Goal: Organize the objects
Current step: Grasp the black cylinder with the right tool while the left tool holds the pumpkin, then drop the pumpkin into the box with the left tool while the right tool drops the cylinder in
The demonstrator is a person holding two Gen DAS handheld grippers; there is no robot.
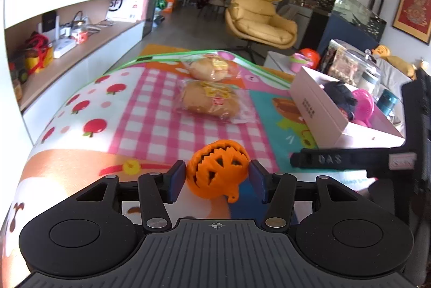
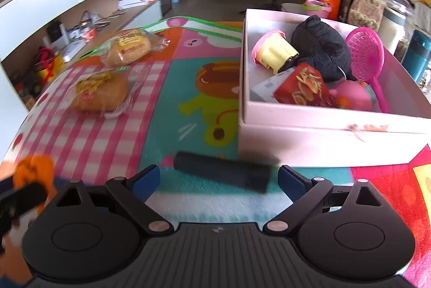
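Left wrist view: we have the orange pumpkin toy [image 1: 217,170] clamped between the blue pads [image 1: 176,181] of the left gripper [image 1: 217,181], carved face toward the camera, lifted a bit off the play mat [image 1: 150,104]. Jaws closed on it, both pads touching its sides.

Right wrist view: a black cylindrical object [image 2: 223,171] sits between the fingers of the right gripper [image 2: 218,176], blurred, lying crosswise and slightly tilted. Jaws wide apart, and we see gaps between each pad and the cylinder's ends, so no grip. In the left view the same black piece [image 1: 320,160] shows to the right of the pumpkin, lettering on it.

Just beyond the cylinder stands the pink box [image 2: 323,137], open top, holding a black plush [image 2: 320,45], a pink strainer [image 2: 365,53], a yellow-pink cupcake toy [image 2: 272,51], a red packet [image 2: 304,86] and a pink round toy [image 2: 353,95].

Two wrapped buns [image 1: 210,99] [image 1: 210,68] lie on the mat's checkered area, well apart from both grippers.

Background: yellow armchair [image 1: 258,16], wall shelves [image 1: 67,26].
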